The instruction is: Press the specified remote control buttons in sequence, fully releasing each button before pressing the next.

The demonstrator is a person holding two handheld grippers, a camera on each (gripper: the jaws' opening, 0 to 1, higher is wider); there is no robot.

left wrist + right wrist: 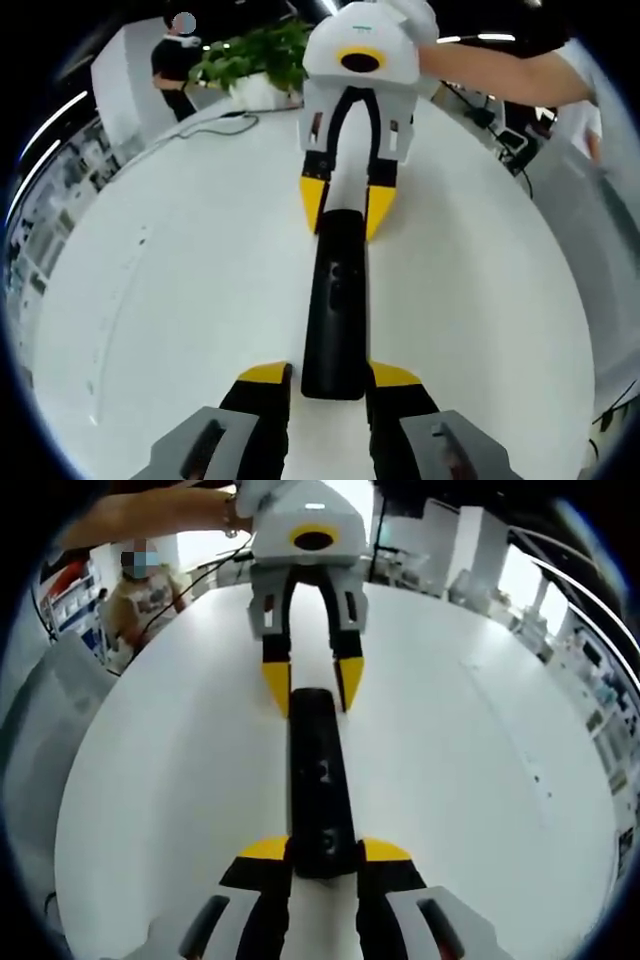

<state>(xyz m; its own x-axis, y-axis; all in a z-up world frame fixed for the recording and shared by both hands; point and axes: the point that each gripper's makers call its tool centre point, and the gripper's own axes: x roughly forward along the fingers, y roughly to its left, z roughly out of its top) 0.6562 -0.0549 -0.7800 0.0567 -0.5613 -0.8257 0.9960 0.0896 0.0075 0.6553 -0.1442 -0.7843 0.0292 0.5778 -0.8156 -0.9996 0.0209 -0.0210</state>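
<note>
Nearest the lens in the left gripper view, we see the left gripper (331, 374) with its yellow-tipped jaws clenched on the near end of the remote control (335, 305), one jaw against each long side. We find the remote control lying flat on the white table (170, 300), a long black bar with small buttons on its upper face. At the far end of the remote control, the right gripper (346, 208) points toward us; its jaws straddle that end, and we cannot tell whether they press on it. In the right gripper view, the right gripper (325, 849) flanks the near end of the remote control (320, 785) closely on both sides, while the left gripper (312, 685) sits at the far end. Beyond the remote control, at the far table edge, stands a potted plant (255, 60), with a dark cable (225, 122) on the tabletop just beside it and a person (175, 60) past the table.
</note>
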